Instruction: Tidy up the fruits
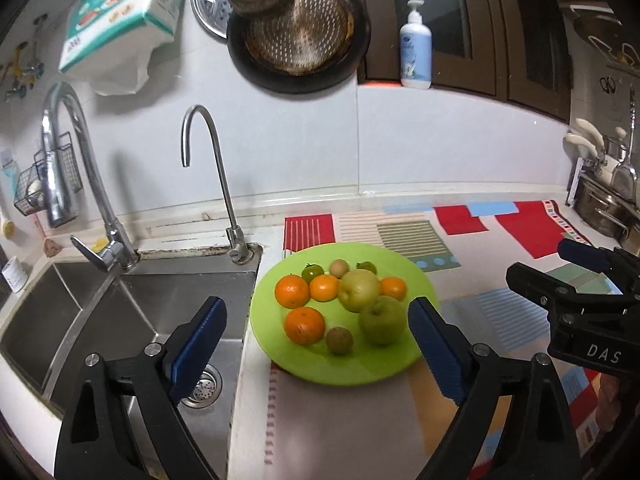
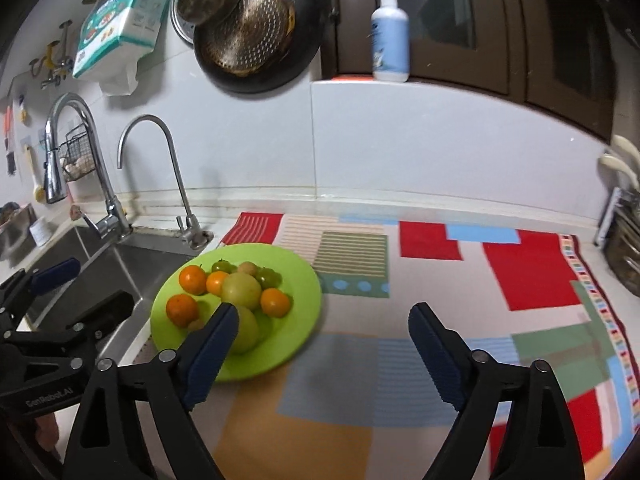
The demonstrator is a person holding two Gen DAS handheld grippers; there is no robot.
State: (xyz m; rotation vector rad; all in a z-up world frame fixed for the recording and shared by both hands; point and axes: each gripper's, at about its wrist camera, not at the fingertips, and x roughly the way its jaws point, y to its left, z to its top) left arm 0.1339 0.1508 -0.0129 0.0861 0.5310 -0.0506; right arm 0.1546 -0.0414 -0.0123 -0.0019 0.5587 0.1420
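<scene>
Kitchen counter's patterned mat (image 2: 420, 360) is bearing the green plate (image 1: 424, 284) beside the sink (image 1: 132, 312), all fruits (image 1: 359, 289) sitting gathered on it, while left gripper (image 1: 316, 344) and right gripper (image 2: 322, 354) are hovering spread wide, empty, leaving little undone.

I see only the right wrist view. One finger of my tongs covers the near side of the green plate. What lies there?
Observer: A small brown fruit lies there, between an orange and a green apple.
Operator: Are the left tongs holding something?
Observer: No. The left tongs are wide open, with nothing between the pads, and they point at the green plate.
Operator: What is on the sink floor? The left tongs hide it from me.
Observer: The sink shows only its drain strainer there.
</scene>
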